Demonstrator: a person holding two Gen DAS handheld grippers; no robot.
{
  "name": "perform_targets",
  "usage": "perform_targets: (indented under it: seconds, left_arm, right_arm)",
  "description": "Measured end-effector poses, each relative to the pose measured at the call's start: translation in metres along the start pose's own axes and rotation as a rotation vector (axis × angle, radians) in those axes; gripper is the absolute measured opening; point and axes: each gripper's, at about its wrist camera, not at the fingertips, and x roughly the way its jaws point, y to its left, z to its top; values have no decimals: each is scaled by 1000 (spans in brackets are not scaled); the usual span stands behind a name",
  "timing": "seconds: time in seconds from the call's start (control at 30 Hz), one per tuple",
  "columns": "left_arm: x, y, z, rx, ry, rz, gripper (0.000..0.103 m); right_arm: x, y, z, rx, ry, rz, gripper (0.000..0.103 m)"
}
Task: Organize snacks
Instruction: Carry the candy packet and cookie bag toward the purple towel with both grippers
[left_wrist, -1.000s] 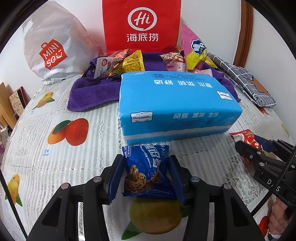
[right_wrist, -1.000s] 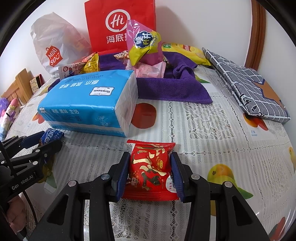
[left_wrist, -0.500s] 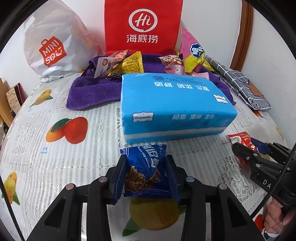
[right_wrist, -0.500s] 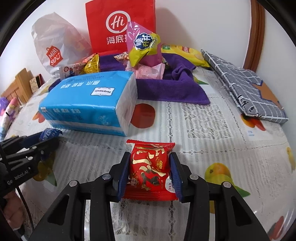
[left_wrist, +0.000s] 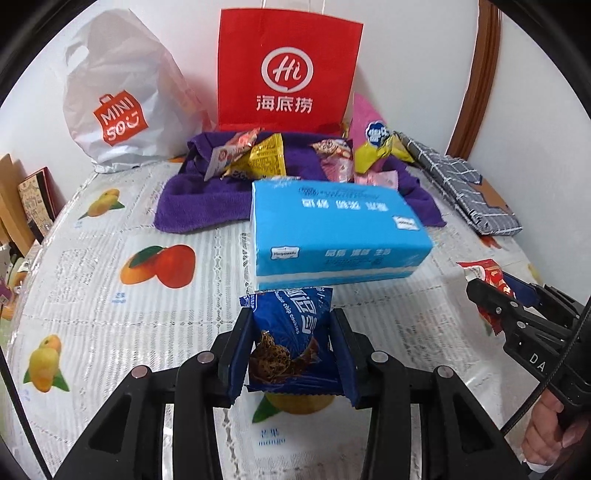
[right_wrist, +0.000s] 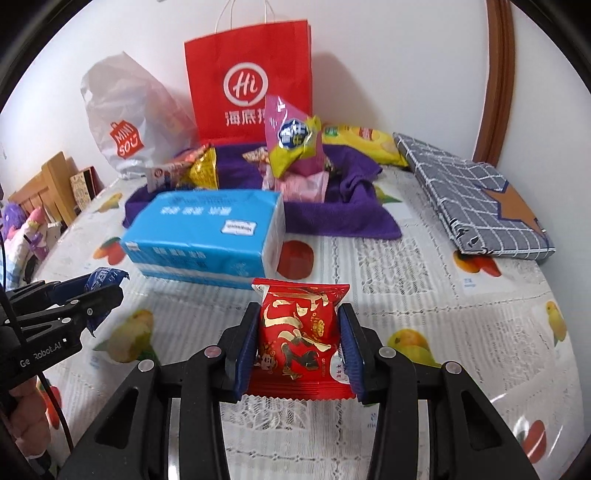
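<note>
Task looks partway, as a judgement: several snack packets (right_wrist: 295, 144) already lie heaped on the purple towel (right_wrist: 343, 218) well ahead of both tongs, in front of the red paper bag (left_wrist: 288, 70). Two more are in hand. No loose snacks show on the fruit-print tablecloth (left_wrist: 92, 280) itself, so these two may be among the last; a yellow packet (right_wrist: 362, 142) sits off to the right of the towel, near the grey checked cloth (right_wrist: 476, 199), and could also need sorting.

Left gripper (left_wrist: 293, 343): clenched on the blue choc-chip cookie packet (left_wrist: 291, 332), pads pressing both side edges. Its jaws have just been closing a bit further onto the packet, which sits between them, top seal poking out ahead. The packet seems clear of the cloth, though hard to be sure from this angle.

Right gripper (right_wrist: 301, 339): clamped on the red packet (right_wrist: 299, 339), squeezed at the sides, lower seam hanging toward the camera.

Directly ahead of both tongs, between them and the towel, lies the blue tissue pack (left_wrist: 332, 229); the carry prob. has to go over or round it. Both tongs angle downward and forward, side by side, each visible at the edge of the other's view. A bit of the person's hand (left_wrist: 554, 432) shows behind the right tool's handle.
</note>
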Motion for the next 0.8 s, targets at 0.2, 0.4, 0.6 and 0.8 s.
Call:
perform_targets:
  seconds: [0.2,0.4,0.6,0.8]
  left_arm:
    - [-27,1,1,-14,-11,4,39]
    - [-56,-3,2,-12,-32,8,39]
    - [-78,-3,7,-22,-35,-17,39]
    - [-101,-2,7,-18,-52,-7,39]
  right_arm:
    - [-27,-1,3,20,-36,5,42]
    - [-59,-1,7,22,-82,2,42]
    - [-85,0,13,31,-109,6,42]
    - [-108,4,15,46,-140,9,42]
